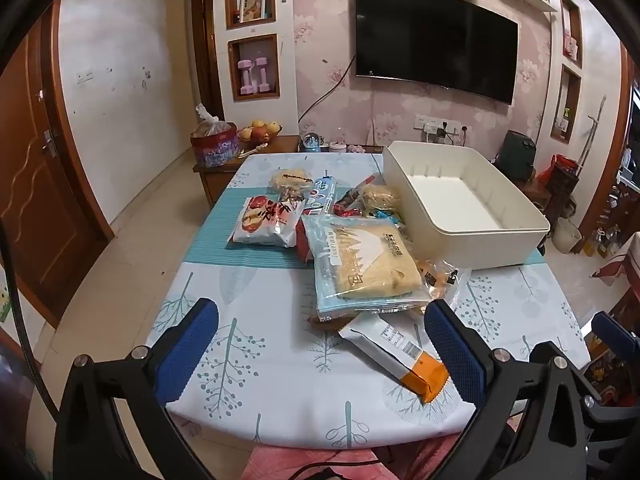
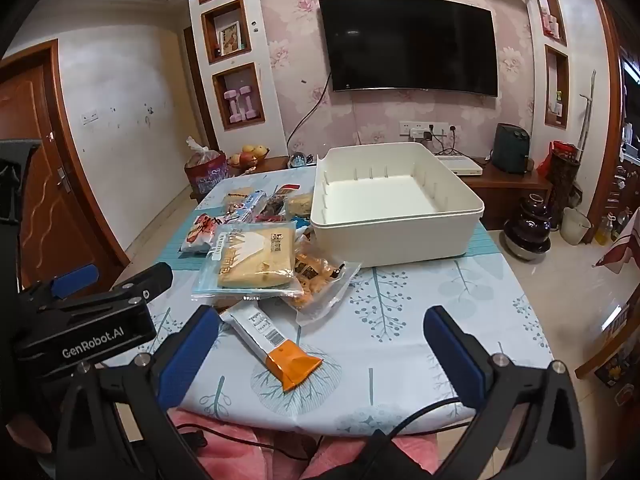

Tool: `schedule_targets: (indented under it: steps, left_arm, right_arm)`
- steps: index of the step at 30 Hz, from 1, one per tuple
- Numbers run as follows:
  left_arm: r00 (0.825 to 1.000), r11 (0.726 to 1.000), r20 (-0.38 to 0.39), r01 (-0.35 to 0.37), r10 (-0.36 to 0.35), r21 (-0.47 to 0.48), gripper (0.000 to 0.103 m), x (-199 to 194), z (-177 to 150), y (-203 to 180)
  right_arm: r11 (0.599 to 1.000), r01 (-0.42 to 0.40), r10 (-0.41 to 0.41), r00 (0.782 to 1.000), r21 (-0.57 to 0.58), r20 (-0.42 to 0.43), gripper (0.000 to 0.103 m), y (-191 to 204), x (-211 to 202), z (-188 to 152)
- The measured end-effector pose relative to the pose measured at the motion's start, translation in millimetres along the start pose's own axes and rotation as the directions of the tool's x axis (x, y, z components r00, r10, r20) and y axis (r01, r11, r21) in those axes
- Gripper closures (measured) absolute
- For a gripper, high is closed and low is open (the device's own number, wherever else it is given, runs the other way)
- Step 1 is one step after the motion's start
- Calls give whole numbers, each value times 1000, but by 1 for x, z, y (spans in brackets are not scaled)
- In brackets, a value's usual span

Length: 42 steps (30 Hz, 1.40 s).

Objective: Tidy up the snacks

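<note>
A pile of snack packets lies on the table: a large clear bread bag (image 1: 360,264) (image 2: 252,260), a white and orange bar (image 1: 400,356) (image 2: 276,344) nearest me, an orange snack bag (image 2: 316,276), a red and white packet (image 1: 266,222) and several smaller ones behind. An empty white bin (image 1: 468,208) (image 2: 392,216) stands at the back right. My left gripper (image 1: 320,348) is open and empty above the table's near edge, and its body shows in the right wrist view (image 2: 92,312). My right gripper (image 2: 320,352) is open and empty above the bar.
The table (image 1: 256,376) has a tree-print cloth and a teal mat (image 1: 224,240). A low cabinet behind holds a fruit bowl (image 1: 260,130) and a red bag (image 1: 212,144). A TV (image 1: 436,40) hangs on the wall. A door (image 1: 28,184) is at the left.
</note>
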<state>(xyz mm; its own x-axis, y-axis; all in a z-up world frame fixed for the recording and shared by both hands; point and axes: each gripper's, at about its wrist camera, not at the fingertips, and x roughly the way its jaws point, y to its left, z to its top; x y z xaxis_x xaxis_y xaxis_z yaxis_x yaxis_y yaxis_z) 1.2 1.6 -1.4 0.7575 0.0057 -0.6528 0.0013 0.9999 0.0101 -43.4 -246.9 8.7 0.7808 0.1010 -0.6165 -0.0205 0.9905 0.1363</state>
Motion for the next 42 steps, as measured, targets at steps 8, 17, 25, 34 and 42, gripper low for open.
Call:
schedule_targets:
  steps: [8, 17, 25, 34, 42]
  left_arm:
    - [1000, 1000, 14, 22, -22, 1, 1, -5, 2, 3]
    - [1000, 1000, 19, 19, -19, 10, 1, -5, 3, -5]
    - [1000, 1000, 19, 22, -22, 7, 1, -3, 1, -5]
    - [999, 999, 23, 33, -33, 12, 1, -12, 0, -11]
    - [999, 999, 26, 32, -32, 12, 0, -18, 1, -10]
  right_arm:
    - [1000, 0, 0, 1000, -1, 3, 0, 0, 0, -1]
    - [1000, -1, 1, 1000, 0, 3, 0, 0, 1, -1]
    - [1000, -5, 5, 1000, 2, 2, 0, 0, -1, -2]
    - [1000, -6, 6, 1000, 5, 5, 0, -5, -4, -1]
    - [1000, -14, 13, 1000, 8, 27, 0, -1, -20, -3]
